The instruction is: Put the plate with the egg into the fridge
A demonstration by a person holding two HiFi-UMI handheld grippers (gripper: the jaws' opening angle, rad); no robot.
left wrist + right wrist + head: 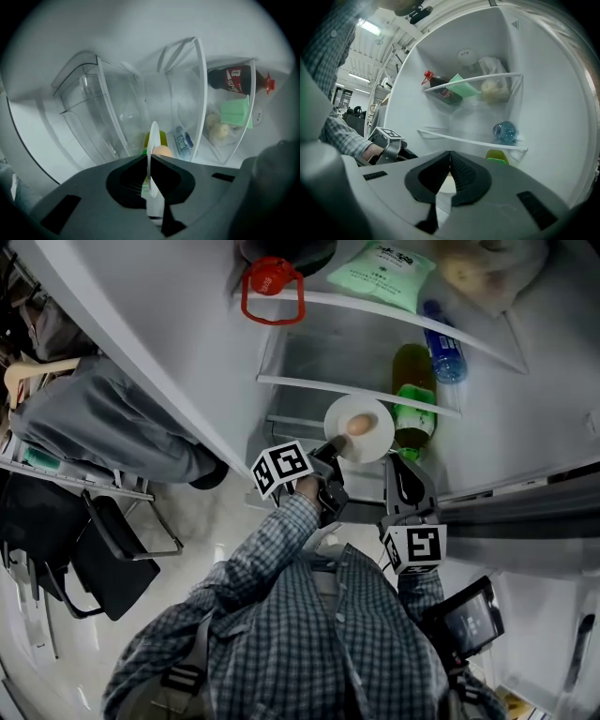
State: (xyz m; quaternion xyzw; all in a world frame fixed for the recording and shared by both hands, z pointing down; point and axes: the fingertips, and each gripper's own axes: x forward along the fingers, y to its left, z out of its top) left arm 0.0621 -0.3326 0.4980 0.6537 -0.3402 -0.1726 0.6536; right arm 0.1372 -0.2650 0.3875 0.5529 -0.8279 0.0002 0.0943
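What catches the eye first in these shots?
A white plate with an egg on it is pinched at its rim by the left gripper, at the front of the open fridge right beside a green bottle. The right gripper is shut and empty, just right of the plate. On the top shelf lie a red-capped cola bottle and a green packet.

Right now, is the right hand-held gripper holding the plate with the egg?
No, the right hand-held gripper is shut empty; the left hand-held gripper clamps the plate.
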